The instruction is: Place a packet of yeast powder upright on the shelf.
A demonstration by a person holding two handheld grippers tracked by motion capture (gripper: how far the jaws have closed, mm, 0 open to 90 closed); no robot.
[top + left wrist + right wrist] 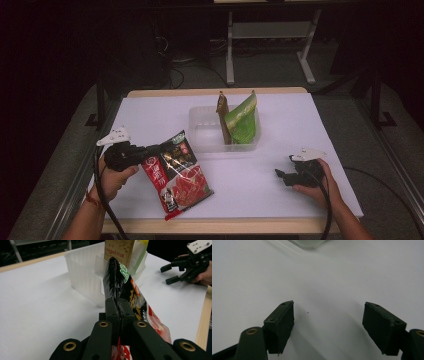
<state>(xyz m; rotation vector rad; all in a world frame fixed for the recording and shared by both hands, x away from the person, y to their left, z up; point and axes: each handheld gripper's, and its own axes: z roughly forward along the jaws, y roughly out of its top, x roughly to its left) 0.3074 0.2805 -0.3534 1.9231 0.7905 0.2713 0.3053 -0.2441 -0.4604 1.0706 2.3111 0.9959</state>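
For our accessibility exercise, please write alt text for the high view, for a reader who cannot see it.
A person's left gripper pinches the edge of a red and black food pouch above a white table. The right gripper rests open at the right; behind stands a clear plastic bin holding a brown packet and a green pouch.

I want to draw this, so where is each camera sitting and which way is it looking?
High view: above the person's side, looking forward and down at the white table; both hands and forearms show.
Left gripper view: on the left gripper, looking along its jaws shut on the red and black packet toward the clear bin.
Right gripper view: on the right gripper, looking down at bare table between open jaws.
Shared: high and left gripper views both show packet, bin and right gripper.
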